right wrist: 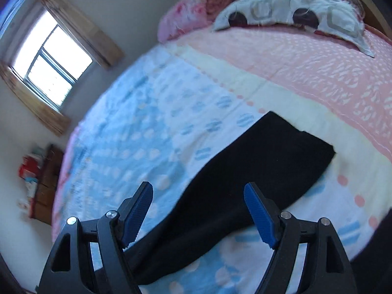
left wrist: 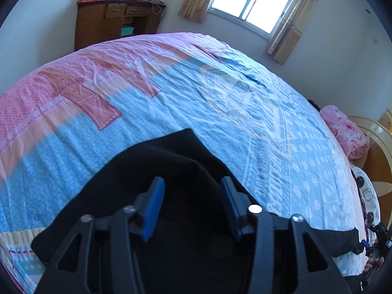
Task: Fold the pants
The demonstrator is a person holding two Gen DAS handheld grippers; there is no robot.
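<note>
Both jaws apart over black pants.

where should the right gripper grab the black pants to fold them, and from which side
Probably at the leg end, the squared hem of the black pants. It lies flat on the bedspread with a straight free edge, so the open right gripper could come from above and pinch one corner.

Black pants lying flat on bed, one leg stretched out straight, hem end squared.
</note>
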